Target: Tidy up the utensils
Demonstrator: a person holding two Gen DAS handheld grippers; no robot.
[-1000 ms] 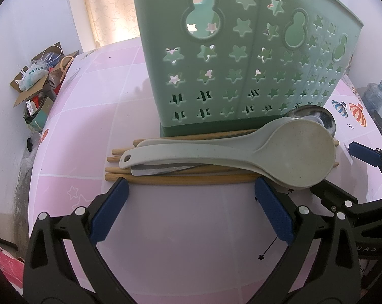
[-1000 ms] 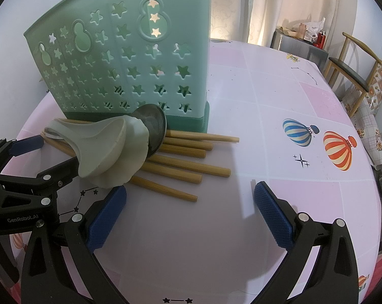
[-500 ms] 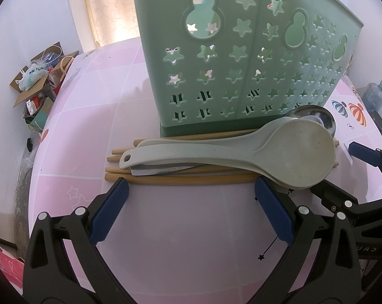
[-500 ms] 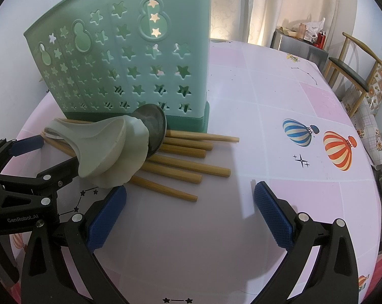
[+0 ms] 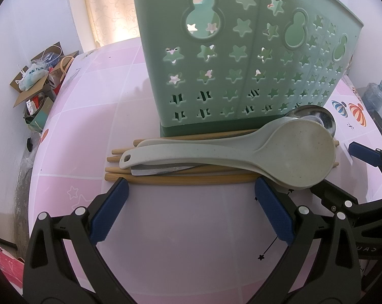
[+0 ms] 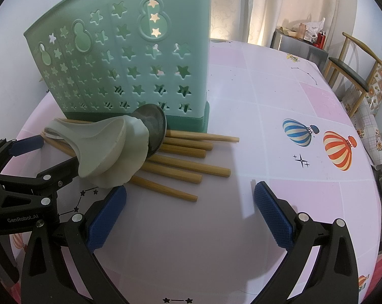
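A tall green utensil holder (image 5: 241, 58) with star cut-outs stands on the pink table; it also shows in the right wrist view (image 6: 130, 71). In front of it lie several bamboo chopsticks (image 5: 186, 179), two stacked beige rice spoons (image 5: 287, 157) and a metal spoon (image 5: 315, 115). In the right wrist view the rice spoons (image 6: 109, 149), metal spoon (image 6: 154, 129) and chopsticks (image 6: 188, 166) lie left of centre. My left gripper (image 5: 191, 212) is open, just short of the chopsticks. My right gripper (image 6: 188, 215) is open and empty, near the chopstick tips.
A cardboard box of clutter (image 5: 36, 81) sits off the table's far left edge. A wooden chair (image 6: 353, 73) and a metal cabinet (image 6: 300, 48) stand beyond the table on the right. A water jug (image 5: 375, 96) stands on the floor at right.
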